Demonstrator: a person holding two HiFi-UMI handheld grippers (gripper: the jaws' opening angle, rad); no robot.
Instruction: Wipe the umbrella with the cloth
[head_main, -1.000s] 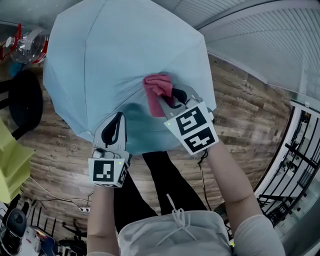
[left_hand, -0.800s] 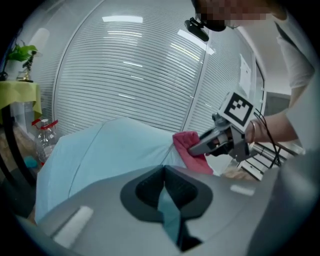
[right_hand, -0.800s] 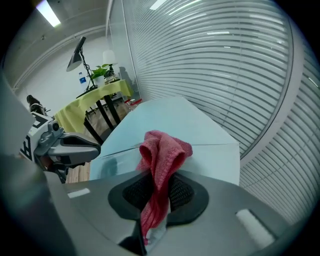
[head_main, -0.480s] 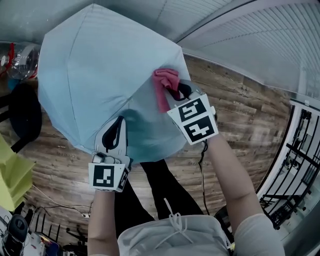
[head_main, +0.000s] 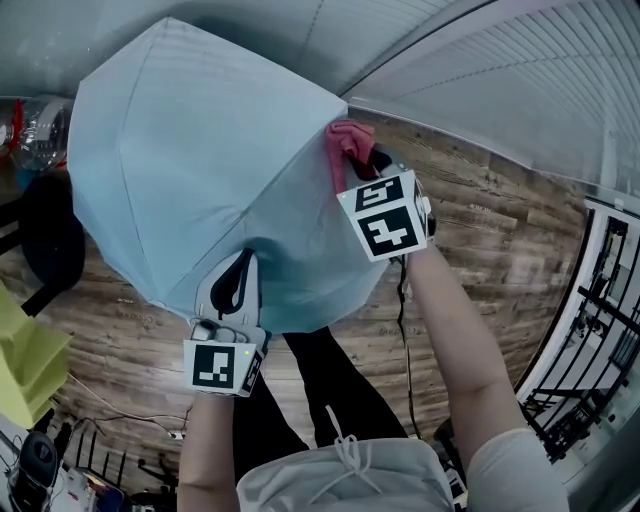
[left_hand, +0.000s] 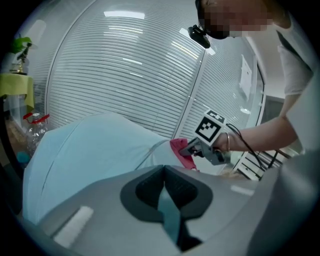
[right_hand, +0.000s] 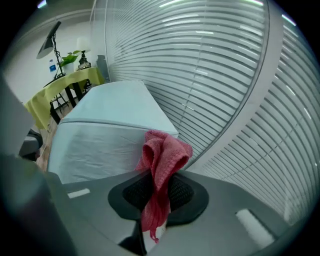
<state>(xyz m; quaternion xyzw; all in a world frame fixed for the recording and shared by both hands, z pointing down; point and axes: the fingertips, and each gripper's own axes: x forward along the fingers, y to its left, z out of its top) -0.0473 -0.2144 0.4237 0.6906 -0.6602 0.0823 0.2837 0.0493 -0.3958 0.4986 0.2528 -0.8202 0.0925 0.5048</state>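
Observation:
An open pale blue umbrella (head_main: 190, 170) fills the upper left of the head view, its canopy tilted toward me. My left gripper (head_main: 238, 288) is shut on the canopy's near edge, a strip of blue fabric (left_hand: 167, 212) pinched between its jaws. My right gripper (head_main: 362, 165) is shut on a red cloth (head_main: 345, 142), which rests against the canopy's right edge. In the right gripper view the red cloth (right_hand: 162, 160) bunches above the jaws and hangs down between them, with the umbrella (right_hand: 107, 130) just beyond. The left gripper view shows the right gripper (left_hand: 196, 148) and the cloth (left_hand: 180, 150) at the canopy's far side.
Wood-pattern floor (head_main: 470, 230) lies below. White slatted blinds (head_main: 520, 90) run along the upper right. A black chair (head_main: 40, 235) and a clear bottle (head_main: 35, 125) stand at left, a yellow-covered table (head_main: 20, 350) at lower left, a metal rack (head_main: 600, 330) at right.
The right gripper has slid the red cloth up and to the right, from the middle of the canopy to its right edge. The umbrella has tilted and shifted left; the left gripper keeps its hold.

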